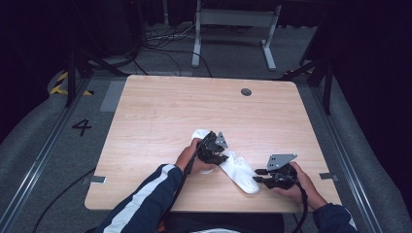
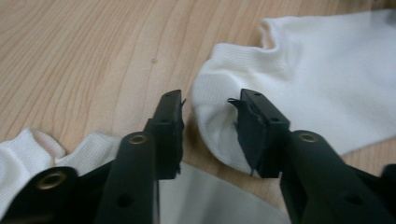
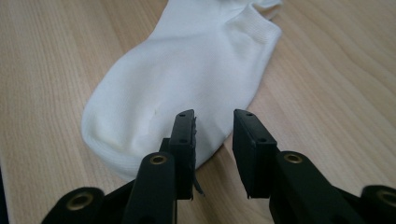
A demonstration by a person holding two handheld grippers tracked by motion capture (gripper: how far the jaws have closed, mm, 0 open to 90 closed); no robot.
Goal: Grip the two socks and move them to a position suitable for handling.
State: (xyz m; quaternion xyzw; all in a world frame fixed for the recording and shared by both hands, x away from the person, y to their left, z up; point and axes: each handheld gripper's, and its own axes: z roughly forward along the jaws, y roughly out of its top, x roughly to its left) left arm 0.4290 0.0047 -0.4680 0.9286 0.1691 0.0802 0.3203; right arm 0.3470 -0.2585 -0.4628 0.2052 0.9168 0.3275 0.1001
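Note:
A white ankle sock (image 1: 239,174) lies flat near the table's front, its toe toward my right gripper (image 1: 258,176). In the right gripper view that gripper (image 3: 215,122) stands open, with the sock's toe end (image 3: 187,74) just beyond and left of its jaws. My left gripper (image 1: 214,151) hovers over the sock's cuff end. In its own view the left gripper (image 2: 209,108) is open, and the sock's rounded heel (image 2: 219,107) reaches into the gap beside the right jaw. More white sock fabric (image 2: 28,156) lies under the left jaw; I cannot tell if it is a second sock.
The light wooden table (image 1: 160,111) has a round cable hole (image 1: 246,91) at the back right. A white bunch of sock fabric (image 1: 199,134) shows beyond the left hand. Metal frame rails, cables and a grey floor surround the table.

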